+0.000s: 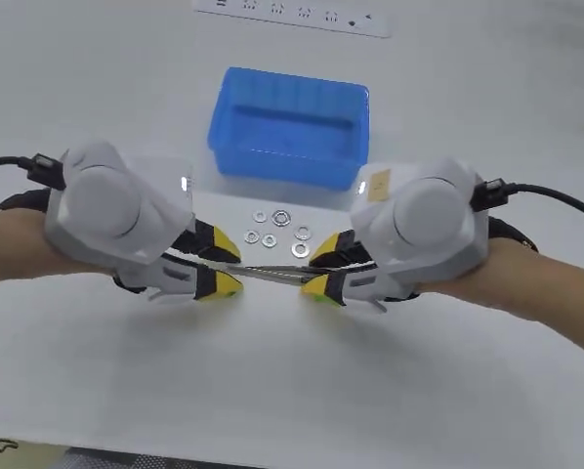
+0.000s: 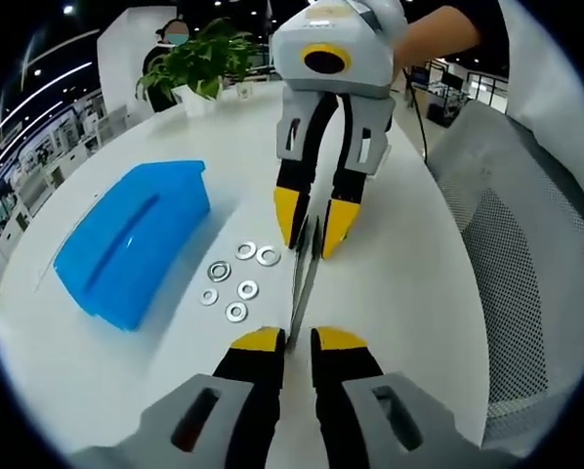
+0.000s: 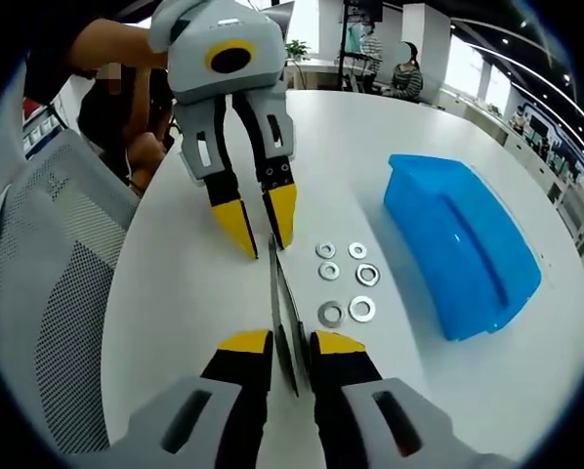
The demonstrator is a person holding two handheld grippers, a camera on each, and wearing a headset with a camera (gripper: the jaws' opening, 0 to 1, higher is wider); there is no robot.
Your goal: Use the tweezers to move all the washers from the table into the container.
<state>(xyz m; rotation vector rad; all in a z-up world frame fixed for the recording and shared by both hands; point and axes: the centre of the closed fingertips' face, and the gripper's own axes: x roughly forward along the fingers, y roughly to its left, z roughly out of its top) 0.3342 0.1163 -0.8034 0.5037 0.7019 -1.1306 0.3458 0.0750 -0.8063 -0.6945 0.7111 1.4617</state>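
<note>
Thin metal tweezers [image 1: 268,271] are held level just above the white table [image 1: 272,391], between my two grippers, which face each other. My left gripper [image 1: 219,266] is shut on the narrow end of the tweezers [image 2: 300,293]. My right gripper [image 1: 321,269] is shut on the wider end, where the two blades [image 3: 284,313] run between its jaws. Several silver washers [image 1: 277,233] lie loose on the table just beyond the tweezers. Behind them stands the blue plastic container [image 1: 290,127], whose inside looks empty.
A white power strip [image 1: 292,12] lies at the table's far edge. A grey mesh chair [image 2: 526,225] stands beside the table, and a potted plant [image 2: 199,63] stands at its far end. People sit in the background [image 3: 404,59].
</note>
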